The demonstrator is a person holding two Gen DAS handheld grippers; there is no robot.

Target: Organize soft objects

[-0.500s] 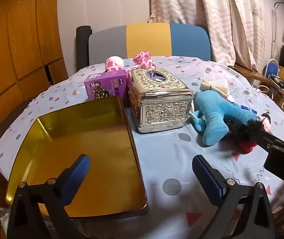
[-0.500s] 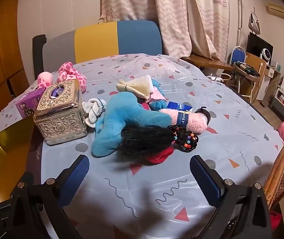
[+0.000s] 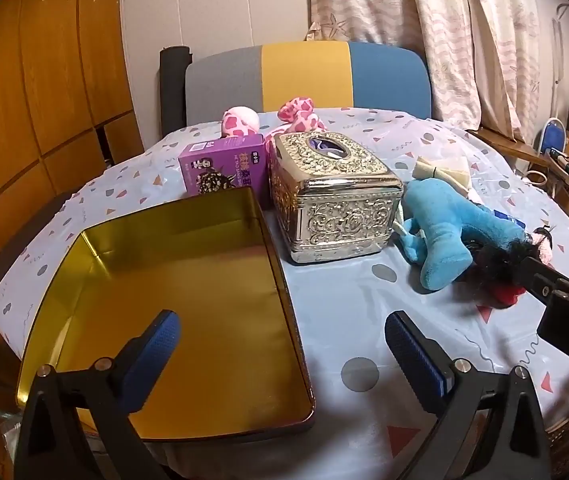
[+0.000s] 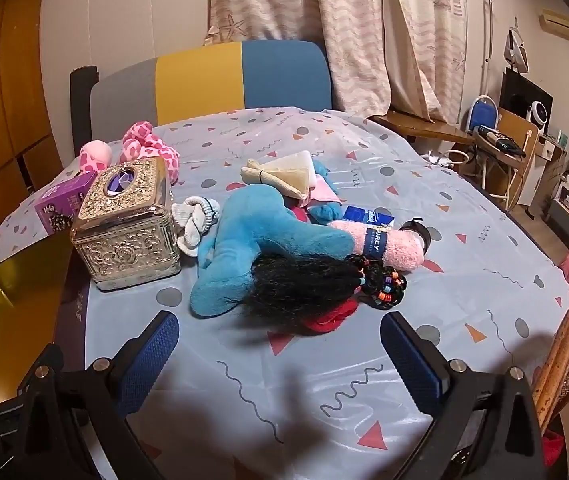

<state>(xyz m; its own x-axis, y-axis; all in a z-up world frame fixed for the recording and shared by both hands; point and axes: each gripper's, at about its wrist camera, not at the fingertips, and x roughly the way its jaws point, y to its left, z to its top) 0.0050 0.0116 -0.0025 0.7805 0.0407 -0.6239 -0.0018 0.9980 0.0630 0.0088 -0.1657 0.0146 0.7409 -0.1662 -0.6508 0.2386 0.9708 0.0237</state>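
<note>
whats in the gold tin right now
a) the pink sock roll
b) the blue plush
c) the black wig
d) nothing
d: the gold tin shows only its bare shiny floor, while the blue plush, pink sock roll and black wig all lie on the table to the right of the silver tissue box.

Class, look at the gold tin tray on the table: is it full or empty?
Empty. The gold tin tray shows only bare, shiny floor and walls; the soft toys, such as the blue plush, lie outside it on the tablecloth.
</note>
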